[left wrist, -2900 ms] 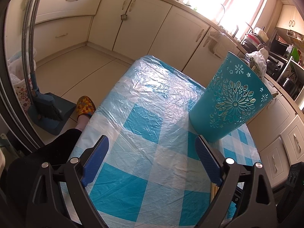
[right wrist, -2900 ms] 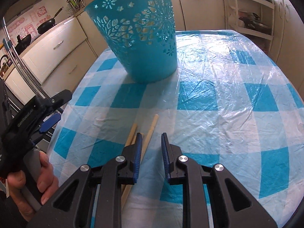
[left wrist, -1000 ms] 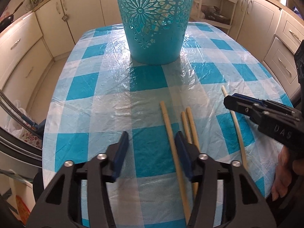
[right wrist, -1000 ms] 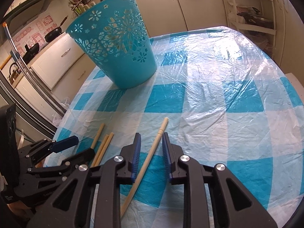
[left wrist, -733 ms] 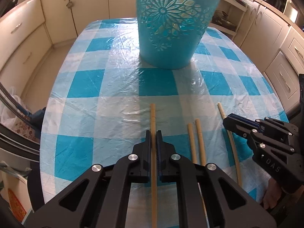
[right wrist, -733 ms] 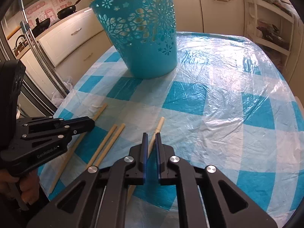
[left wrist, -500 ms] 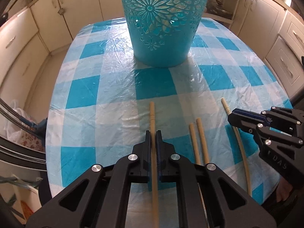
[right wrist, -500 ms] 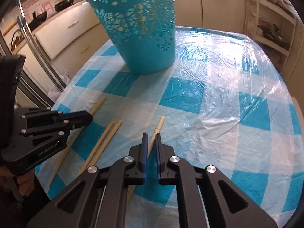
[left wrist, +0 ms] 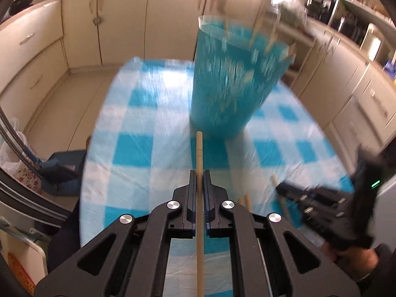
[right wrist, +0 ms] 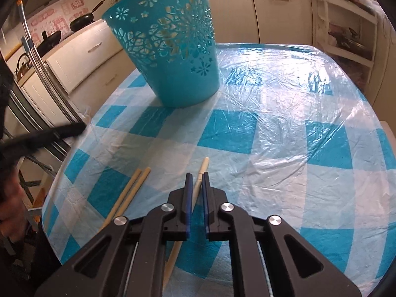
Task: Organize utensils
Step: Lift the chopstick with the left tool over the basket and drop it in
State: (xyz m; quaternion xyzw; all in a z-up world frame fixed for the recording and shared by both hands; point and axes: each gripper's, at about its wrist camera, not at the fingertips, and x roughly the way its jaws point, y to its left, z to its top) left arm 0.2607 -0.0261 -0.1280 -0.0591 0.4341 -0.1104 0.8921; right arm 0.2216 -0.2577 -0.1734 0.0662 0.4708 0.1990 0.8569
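Each fisheye camera sits just behind its own gripper and looks forward and steeply down along the two fingers onto the checked tablecloth (right wrist: 284, 104), the left view blurred and raised, the right one near the cloth, and both share the turquoise basket (left wrist: 235, 86) and loose sticks (right wrist: 128, 193).

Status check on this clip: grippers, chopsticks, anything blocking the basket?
Left gripper shut on a chopstick. Right gripper shut on a pale chopstick. Two chopsticks loose on table. Path to teal basket open.
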